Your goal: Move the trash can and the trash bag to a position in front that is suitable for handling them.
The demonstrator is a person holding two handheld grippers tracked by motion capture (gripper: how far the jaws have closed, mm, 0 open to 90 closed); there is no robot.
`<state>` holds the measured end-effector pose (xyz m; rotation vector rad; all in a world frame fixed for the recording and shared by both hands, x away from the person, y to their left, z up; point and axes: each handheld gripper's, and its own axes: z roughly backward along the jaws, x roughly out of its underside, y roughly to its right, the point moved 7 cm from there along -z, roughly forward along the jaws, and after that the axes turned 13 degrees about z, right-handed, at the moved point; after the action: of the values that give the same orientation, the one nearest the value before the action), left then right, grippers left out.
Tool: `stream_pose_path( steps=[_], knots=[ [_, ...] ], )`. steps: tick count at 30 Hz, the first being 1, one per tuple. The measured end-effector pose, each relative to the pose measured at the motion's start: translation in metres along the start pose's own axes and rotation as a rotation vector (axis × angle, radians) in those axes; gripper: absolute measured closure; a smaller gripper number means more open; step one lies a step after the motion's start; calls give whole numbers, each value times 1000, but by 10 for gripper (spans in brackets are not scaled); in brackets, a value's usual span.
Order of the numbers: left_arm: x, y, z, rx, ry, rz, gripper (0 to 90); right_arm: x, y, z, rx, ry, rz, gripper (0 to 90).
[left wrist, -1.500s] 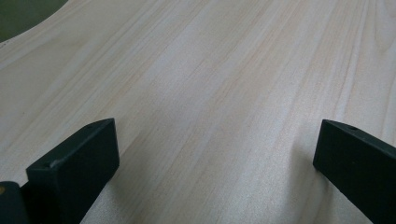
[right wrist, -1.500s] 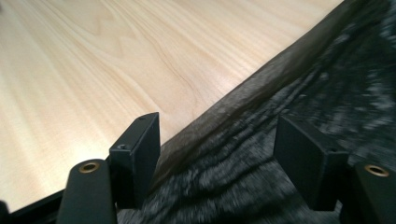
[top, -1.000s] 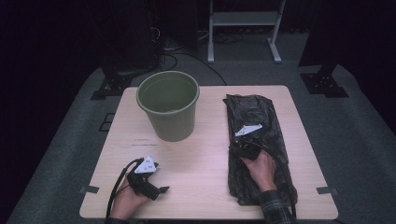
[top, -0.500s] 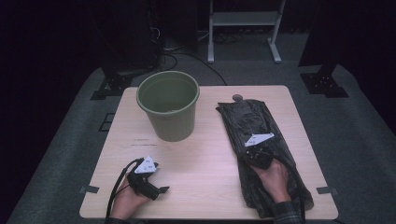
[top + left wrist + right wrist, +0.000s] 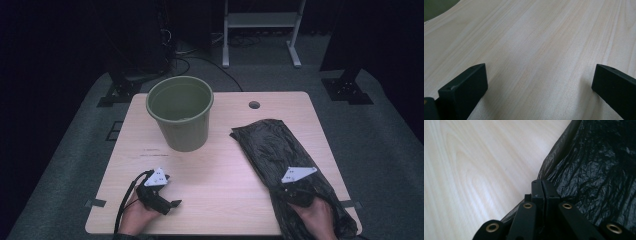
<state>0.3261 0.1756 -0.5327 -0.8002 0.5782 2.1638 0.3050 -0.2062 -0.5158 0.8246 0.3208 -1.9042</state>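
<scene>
Across the right half of the table (image 5: 220, 165), the black bin bag (image 5: 280, 150) has slid toward me and swung round: a second ago it lay straight along the right edge, and now its far end angles in toward the middle while its near end hangs off the front edge under my right hand (image 5: 317, 217). That is my pull at work. My right gripper (image 5: 541, 185) has its jaws pressed together, and they have just been closing; in the right gripper view the tips meet right at the bag's left border, with crinkled film bunched against them, so I judge that I have a pinch of the plastic, likely a single layer of the edge. Ahead of that claw and off to its left stands the green bucket (image 5: 180, 118), upright and open, well apart from the bag.

My left gripper (image 5: 536, 82) has not shifted since then; it rests on bare wood near the front left corner, jaws wide apart with nothing between them.

With the bag gripped and drawn close, I read the next job as opening its mouth, which I would want the idle left claw for, before lining the bucket.
</scene>
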Motion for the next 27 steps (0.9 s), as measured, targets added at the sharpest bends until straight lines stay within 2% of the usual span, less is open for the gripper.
stream_pose_path(
  steps=[3, 5, 6, 7, 8, 9, 10, 11, 13, 14, 15, 18, 23, 26, 27],
  knots=[
    [0, 0, 0, 0, 0, 0, 0, 2, -3, 5, -2, 11, -6, 797],
    [0, 0, 0, 0, 0, 0, 0, -1, -2, 9, 11, 32, -11, 659],
    [0, 0, 0, 0, 0, 1, 0, -5, 2, 13, 31, 49, -22, 489],
    [0, 0, 0, 0, 0, 1, 0, -8, 6, 14, 46, 59, -39, 418],
    [0, 0, 0, 0, 0, 1, 0, -8, 6, 14, 46, 59, -39, 418],
    [0, 0, 0, 0, 0, 1, 0, -12, 15, 16, 86, 77, -68, 303],
    [0, 0, 0, 0, 0, 1, 0, -12, 22, 15, 107, 74, -90, 264],
    [0, 0, 0, 0, 0, 1, 0, -12, 22, 15, 107, 74, -90, 264],
    [0, 0, 0, 0, 0, 1, 0, -6, 39, 5, 150, 37, -118, 202],
    [0, 0, 0, 0, 0, 1, 0, -6, 39, 5, 150, 37, -118, 202],
    [0, 0, 0, 0, 0, 1, 0, -1, 49, -2, 161, 11, -138, 163],
    [0, 0, 0, -1, 0, 1, 0, 5, 58, -11, 171, -1, -150, 138],
    [0, 0, 0, -4, 0, 3, 0, 10, 61, -22, 175, -17, -147, 133],
    [0, 0, 0, -8, 1, 6, 0, 10, 61, -23, 167, -6, -147, 134],
    [0, 0, 0, -16, 3, 14, 0, 11, 61, -24, 169, 12, -145, 128]
  ],
)
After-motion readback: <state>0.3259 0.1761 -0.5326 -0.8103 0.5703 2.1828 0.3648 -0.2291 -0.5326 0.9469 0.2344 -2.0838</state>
